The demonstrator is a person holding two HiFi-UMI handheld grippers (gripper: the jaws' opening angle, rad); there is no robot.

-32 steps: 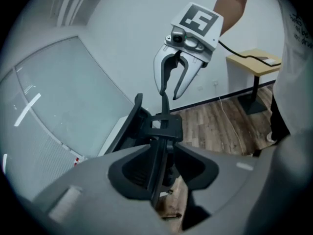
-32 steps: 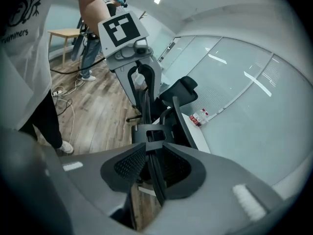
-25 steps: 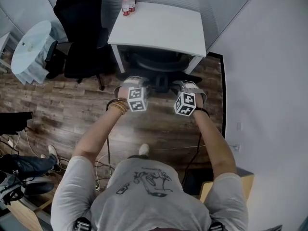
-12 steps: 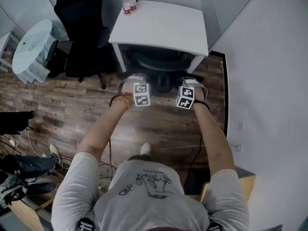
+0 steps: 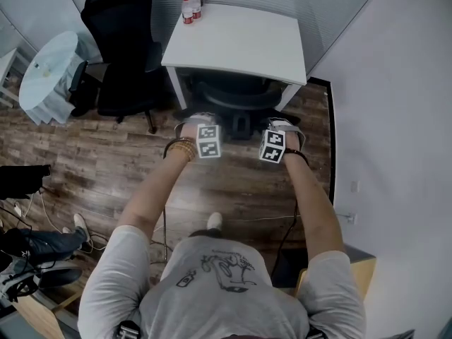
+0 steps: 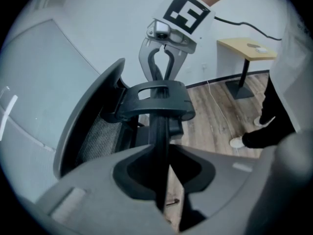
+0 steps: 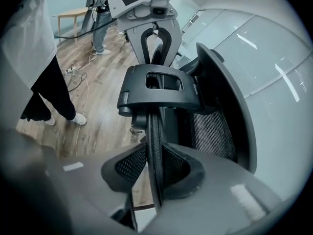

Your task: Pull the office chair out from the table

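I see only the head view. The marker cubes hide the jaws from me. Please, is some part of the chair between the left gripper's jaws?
Observer: Yes. Between the jaws of the left gripper stands the backrest edge; they have just been closing and their tips look pressed on it.
Operator: And the right gripper?
Observer: The same edge; its jaws have also just been closing, tips against it.
Operator: What lies between the grippers?
Observer: A black bracket with an opening.
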